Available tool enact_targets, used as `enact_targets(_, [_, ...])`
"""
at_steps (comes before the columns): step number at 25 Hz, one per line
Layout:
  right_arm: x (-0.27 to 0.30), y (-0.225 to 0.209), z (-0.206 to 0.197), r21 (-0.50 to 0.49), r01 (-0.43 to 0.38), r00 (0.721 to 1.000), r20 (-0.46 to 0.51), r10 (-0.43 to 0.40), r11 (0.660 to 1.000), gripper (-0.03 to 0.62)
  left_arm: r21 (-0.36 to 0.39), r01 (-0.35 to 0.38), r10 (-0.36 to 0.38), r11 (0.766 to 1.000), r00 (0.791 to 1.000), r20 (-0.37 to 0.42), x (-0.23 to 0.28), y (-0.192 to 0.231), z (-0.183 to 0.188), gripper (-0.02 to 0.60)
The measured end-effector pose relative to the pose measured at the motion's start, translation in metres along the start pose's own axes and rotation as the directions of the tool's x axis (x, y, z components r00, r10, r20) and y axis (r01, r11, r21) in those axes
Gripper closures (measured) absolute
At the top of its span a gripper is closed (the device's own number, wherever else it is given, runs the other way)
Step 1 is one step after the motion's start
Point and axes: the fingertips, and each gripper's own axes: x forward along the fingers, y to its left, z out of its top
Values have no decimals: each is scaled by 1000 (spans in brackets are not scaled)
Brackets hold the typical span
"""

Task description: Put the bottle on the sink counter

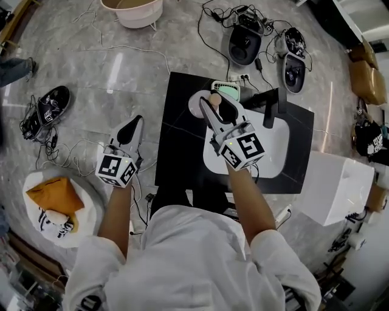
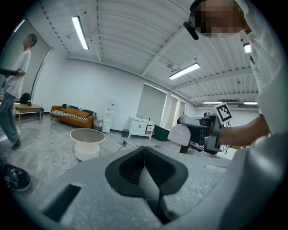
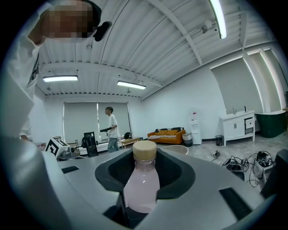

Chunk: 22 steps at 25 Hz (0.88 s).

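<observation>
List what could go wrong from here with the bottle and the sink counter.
1. The right gripper holds the bottle over a corner of the white basin. If released here, it would likely drop in rather than stand on the black counter.
2. The faucet and a green item crowd the back edge, so a placement there could knock into them.

Grey marble floor fills the frame. At centre on it stands a black sink counter with 1 white basin. A beige tub sits at upper centre, 1 black shoe at left, and loose cables between them.
</observation>
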Motion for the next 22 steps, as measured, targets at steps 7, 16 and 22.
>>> enact_targets(7, [46,-24,-32,-2,-1,1000,-6,1,1000,451,-8,8,-8,1000,1000,-6,27,17,-10,565])
enact_targets(16, [96,-52,-72,-7,19,999,-40,-20,1000,451,-35,9,-10,999,999,-32,45,38,-29,565])
enact_targets(22, [112,-59,-102,-38,28,996,-85,-32,999,451,-56,8,-11,998,999,-42,49,42,-40,565])
